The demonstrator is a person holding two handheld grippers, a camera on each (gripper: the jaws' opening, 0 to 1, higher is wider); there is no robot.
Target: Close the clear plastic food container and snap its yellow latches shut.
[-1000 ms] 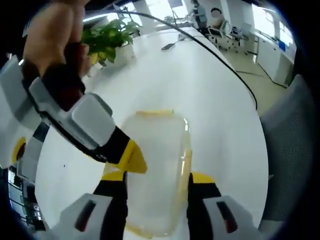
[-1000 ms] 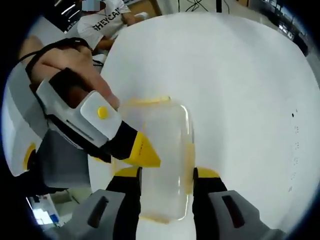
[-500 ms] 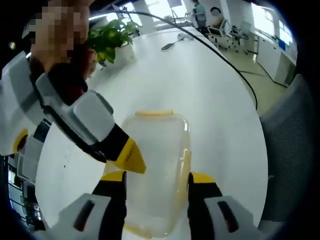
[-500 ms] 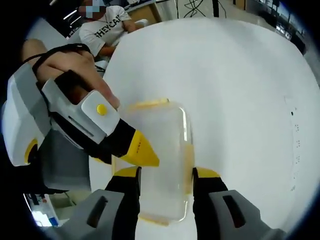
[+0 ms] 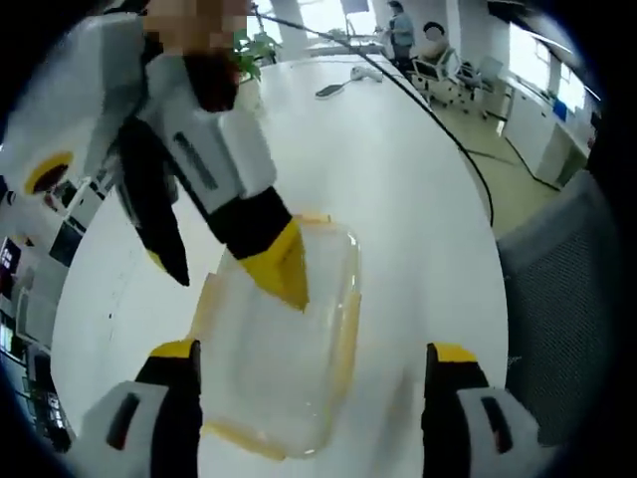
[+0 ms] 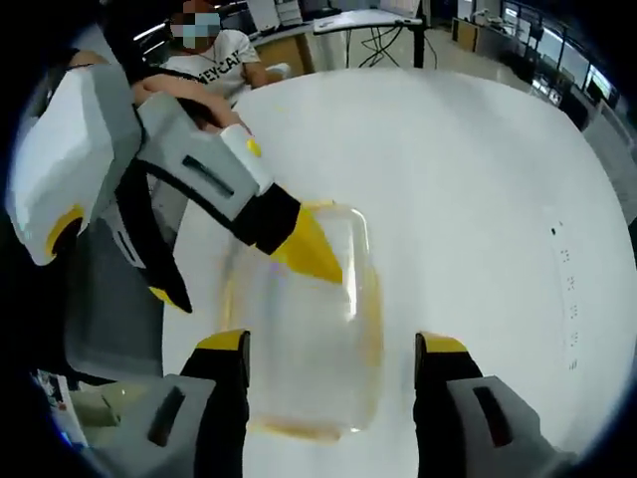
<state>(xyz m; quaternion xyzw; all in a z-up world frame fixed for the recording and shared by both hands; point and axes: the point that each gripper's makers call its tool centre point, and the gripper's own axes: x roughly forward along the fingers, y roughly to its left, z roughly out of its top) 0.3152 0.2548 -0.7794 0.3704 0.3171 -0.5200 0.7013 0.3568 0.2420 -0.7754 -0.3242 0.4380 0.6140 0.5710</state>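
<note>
**Q:** Jaws first: how do they stand?

**A:** Both pairs are spread wide and grasp nothing. In the left gripper view, the left gripper [image 5: 311,363] rises from the bottom edge with its yellow-tipped jaws either side of the container [image 5: 284,349], apart from its walls. In the right gripper view, the right gripper [image 6: 333,349] straddles the same box likewise.

**Q:** And the container?

**A:** At lower centre of both views, on the white worktop [image 5: 398,169], lid apparently down, yellow latches [image 5: 348,324] along its edges. Whether they are snapped, I cannot tell.

**Q:** What is coming in from the upper left?

**A:** In each view, the other gripper. One yellow tip rests on or just above the lid near the centre, the second jaw hangs off to the left beyond the box.

**Q:** Why so?

**A:** Probably to press the lid flat with a single tip, leaving the spread jaws room to reach the side latches.

**Q:** Anything else?

**A:** A seated person [image 6: 214,60] at upper left of the right gripper view; a plant [image 5: 257,48] at the top of the other.
</note>
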